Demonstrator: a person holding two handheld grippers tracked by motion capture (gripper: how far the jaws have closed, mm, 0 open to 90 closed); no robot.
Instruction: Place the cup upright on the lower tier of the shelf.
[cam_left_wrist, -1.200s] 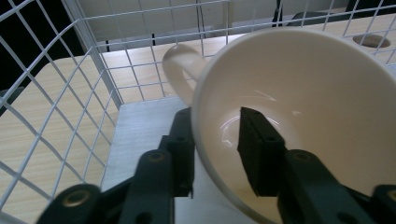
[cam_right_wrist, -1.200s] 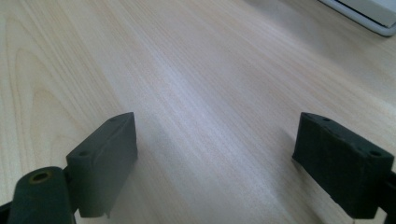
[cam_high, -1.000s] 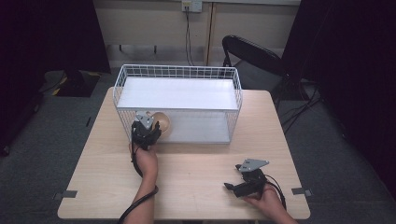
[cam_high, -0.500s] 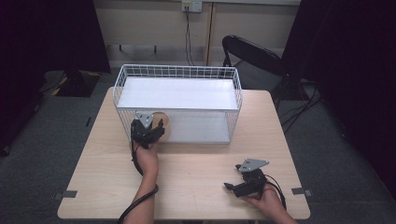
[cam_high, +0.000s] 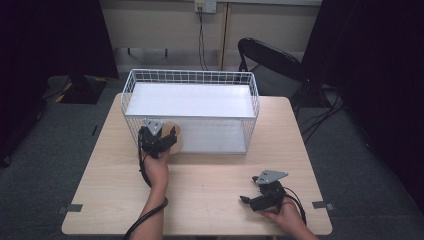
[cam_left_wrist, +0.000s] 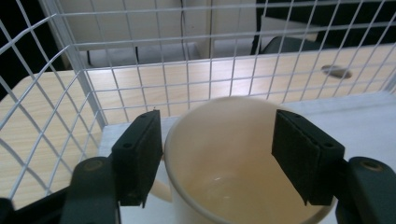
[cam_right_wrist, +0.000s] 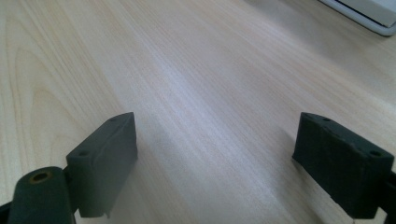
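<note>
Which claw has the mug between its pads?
The left claw, at the basket's near-left corner: the cream mug sits between its pads, which have just been opening. The right claw is open over bare table.

I work in what looks like a lab: black curtains (cam_high: 55, 40) flank a lone wooden table (cam_high: 200, 195), grey carpet (cam_high: 50, 150), folding chair (cam_high: 270, 62) behind.

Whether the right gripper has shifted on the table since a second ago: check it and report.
No. The right gripper lies at the same spot on the table, as far from the wire basket as before, fingers open.
</note>
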